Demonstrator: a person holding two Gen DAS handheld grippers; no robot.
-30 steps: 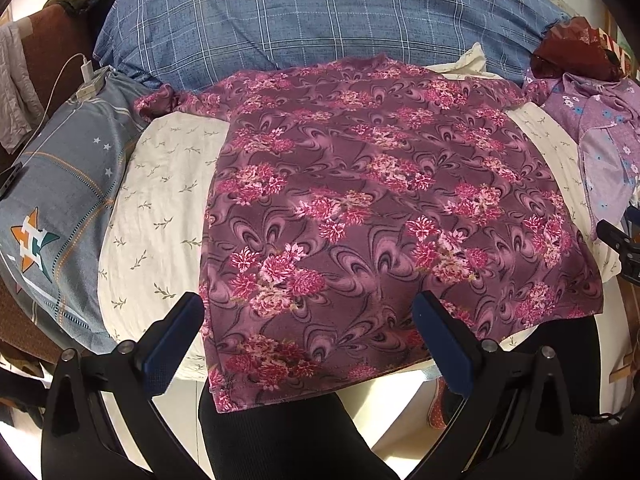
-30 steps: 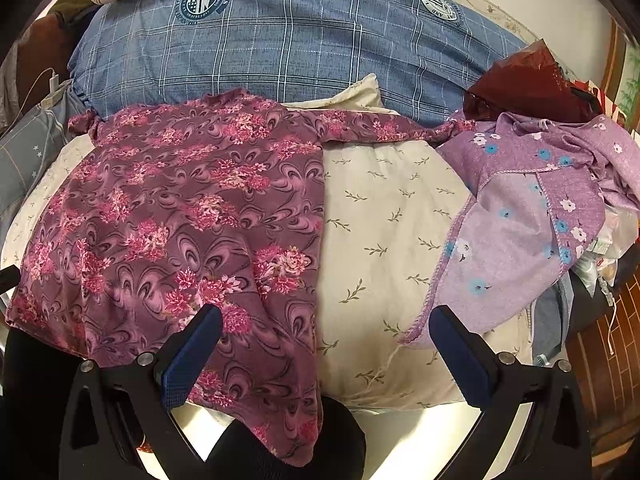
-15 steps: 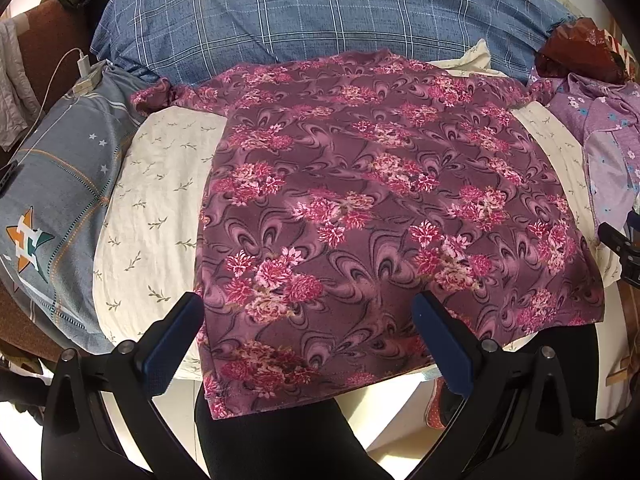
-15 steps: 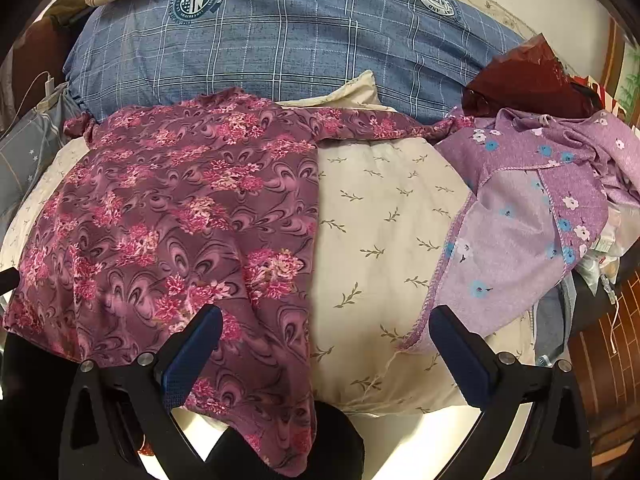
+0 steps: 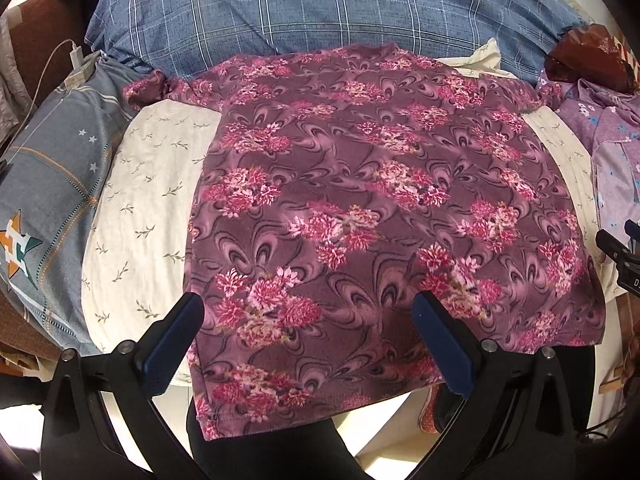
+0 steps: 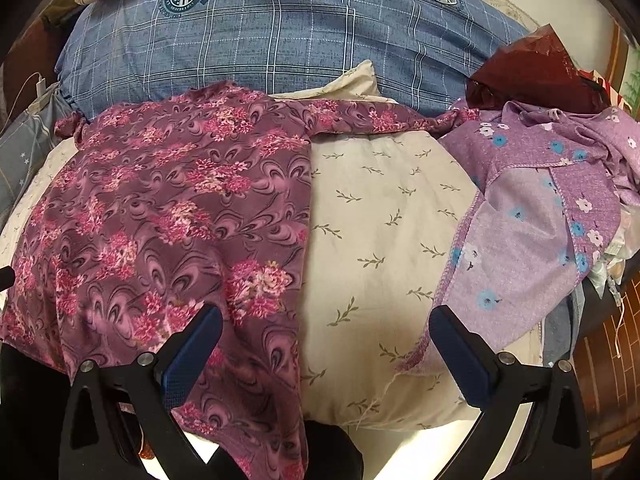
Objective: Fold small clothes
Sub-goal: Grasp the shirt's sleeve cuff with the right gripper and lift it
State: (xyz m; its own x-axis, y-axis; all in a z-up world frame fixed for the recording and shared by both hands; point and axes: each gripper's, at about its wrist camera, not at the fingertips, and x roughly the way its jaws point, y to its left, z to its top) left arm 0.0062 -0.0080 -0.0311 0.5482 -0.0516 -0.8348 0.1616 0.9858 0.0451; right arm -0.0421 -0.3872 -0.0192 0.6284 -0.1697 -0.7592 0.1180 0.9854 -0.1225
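A maroon shirt with pink flowers (image 5: 360, 208) lies spread flat on a cream pillow (image 5: 136, 216), its hem hanging over the near edge. It also shows at the left of the right wrist view (image 6: 168, 216), on the same cream pillow (image 6: 384, 240). My left gripper (image 5: 308, 344) is open and empty, hovering over the shirt's lower hem. My right gripper (image 6: 326, 352) is open and empty above the shirt's right edge and the pillow.
A blue plaid pillow (image 5: 320, 4) lies behind the shirt. A grey-blue pillow with a star logo (image 5: 44, 200) and a charger cable (image 5: 76, 56) are at the left. A lilac flowered garment (image 6: 540, 220) and a dark red bag (image 6: 532, 72) lie at the right.
Both grippers have eased slightly forward and to the left over the shirt. The shirt lies still and both grippers stay open.
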